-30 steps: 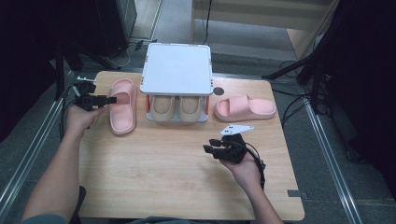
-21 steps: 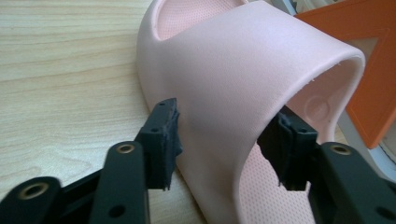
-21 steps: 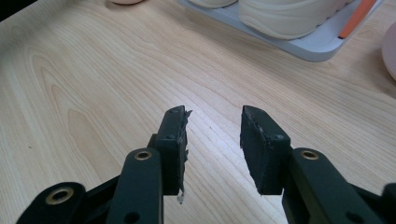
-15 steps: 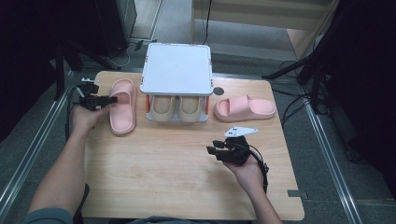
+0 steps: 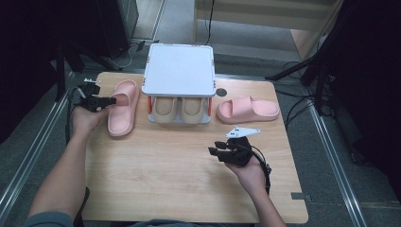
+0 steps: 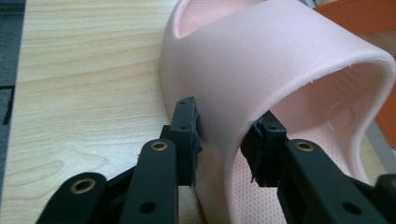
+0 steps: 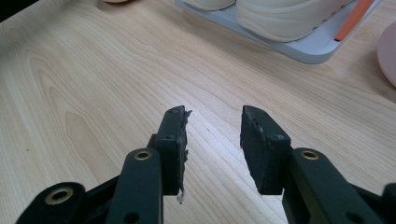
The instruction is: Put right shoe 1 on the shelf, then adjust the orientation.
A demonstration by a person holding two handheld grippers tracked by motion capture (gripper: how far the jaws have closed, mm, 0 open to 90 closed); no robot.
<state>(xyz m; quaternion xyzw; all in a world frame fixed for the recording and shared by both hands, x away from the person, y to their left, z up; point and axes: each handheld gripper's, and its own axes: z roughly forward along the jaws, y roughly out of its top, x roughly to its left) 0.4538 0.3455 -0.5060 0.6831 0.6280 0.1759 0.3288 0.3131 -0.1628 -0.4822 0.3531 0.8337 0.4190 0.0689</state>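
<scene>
A pink slipper (image 5: pixel 122 109) lies on the wooden table (image 5: pixel 165 179), left of a white shoe rack (image 5: pixel 178 71). My left gripper (image 5: pixel 109 100) reaches it from the left. In the left gripper view the jaws (image 6: pixel 224 140) have just been closing and now pinch the edge of the slipper's strap (image 6: pixel 280 60), one pad outside and one inside. A second pink slipper (image 5: pixel 248 109) lies right of the rack. My right gripper (image 5: pixel 215 147) hovers over bare wood in front of the rack, open (image 7: pixel 212 135) with nothing between its pads.
Two beige shoes (image 5: pixel 180 109) sit side by side on the rack's lower shelf, under its white top. The rack's base (image 7: pixel 308 49) and an orange post show in the right gripper view. A dark floor and metal rails surround the table.
The left gripper's jaws have drawn together around the slipper's strap. Both hands and both slippers stay where they were.
</scene>
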